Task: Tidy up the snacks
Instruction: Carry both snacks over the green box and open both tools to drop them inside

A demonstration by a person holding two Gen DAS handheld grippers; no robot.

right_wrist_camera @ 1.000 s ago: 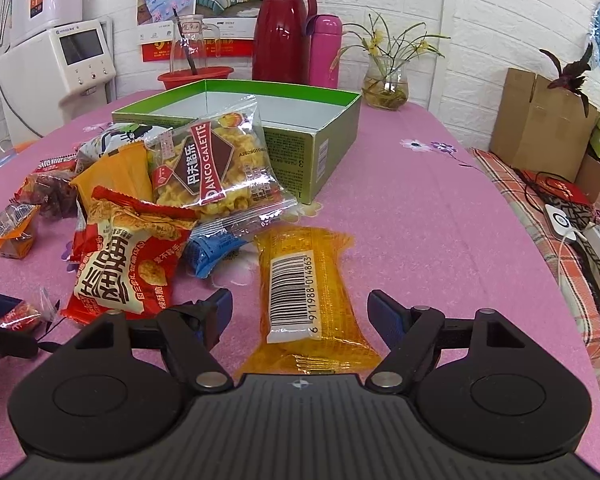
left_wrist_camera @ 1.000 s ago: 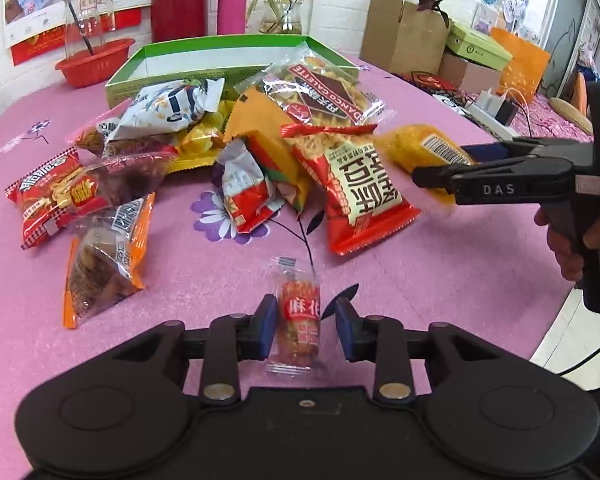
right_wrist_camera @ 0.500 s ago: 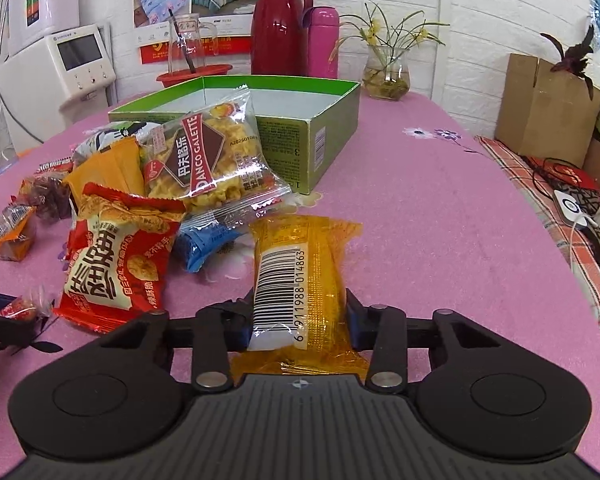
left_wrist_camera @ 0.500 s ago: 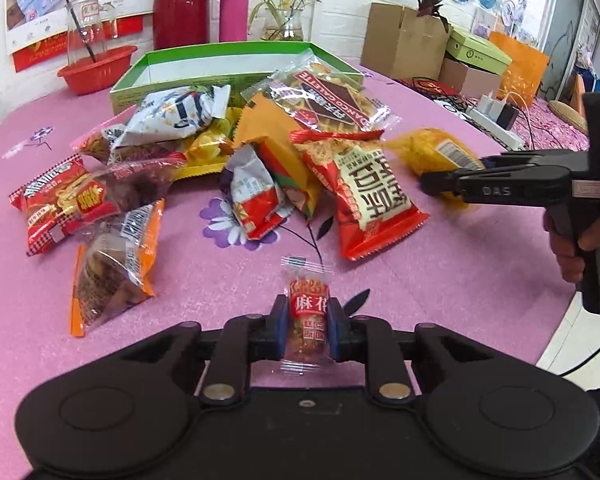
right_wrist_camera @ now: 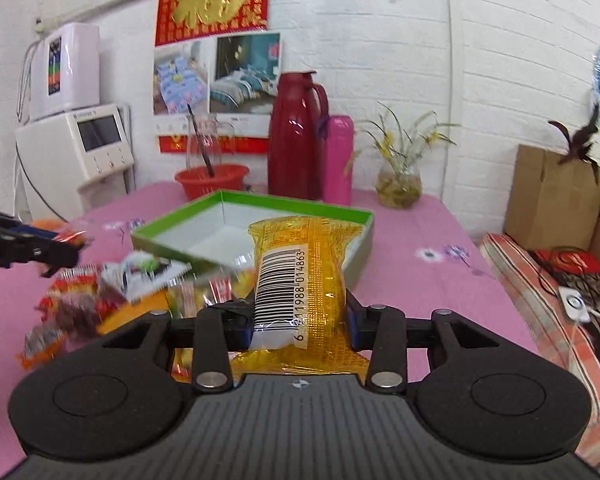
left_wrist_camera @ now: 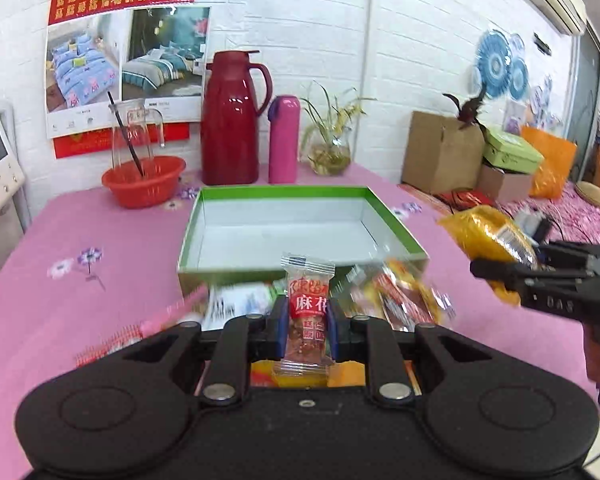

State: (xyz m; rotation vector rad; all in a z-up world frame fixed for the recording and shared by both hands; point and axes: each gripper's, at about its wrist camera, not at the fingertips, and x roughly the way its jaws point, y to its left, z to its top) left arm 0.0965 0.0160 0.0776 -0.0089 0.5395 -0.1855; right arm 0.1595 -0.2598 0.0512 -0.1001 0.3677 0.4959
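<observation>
Left hand-held gripper [left_wrist_camera: 307, 326] clamped on a small clear-wrapped red snack [left_wrist_camera: 307, 316], blue pads pressing both sides; pack stands upright at lower centre of the left wrist view, top crimp overlapping the near wall of the green box [left_wrist_camera: 300, 264]; right hand-held gripper [right_wrist_camera: 300, 322] closed tight on a yellow packet [right_wrist_camera: 300, 280], barcode label facing the camera, packet upright in lower centre of the right wrist view and reaching up across the box's rim; same yellow packet shows at right edge of the left wrist view, held in the other tool's black fingers, clear of the bench [left_wrist_camera: 100, 248]; box open, white inside, nothing visible in it, sits mid-frame on the pink flowered bench cover; remaining snack pile [right_wrist_camera: 100, 300] lies just in front of the box, lower left of the right wrist view, motion-blurred so individual packs hard to separate; behind the box along the white brick wall: red thermos jug [left_wrist_camera: 230, 120], pink bottle [left_wrist_camera: 284, 140], glass vase with plant [left_wrist_camera: 330, 148], red bowl [left_wrist_camera: 142, 180] holding a clear pitcher; cardboard box [left_wrist_camera: 440, 152] at upper right; white appliance [right_wrist_camera: 76, 148] at left of the right wrist view.
</observation>
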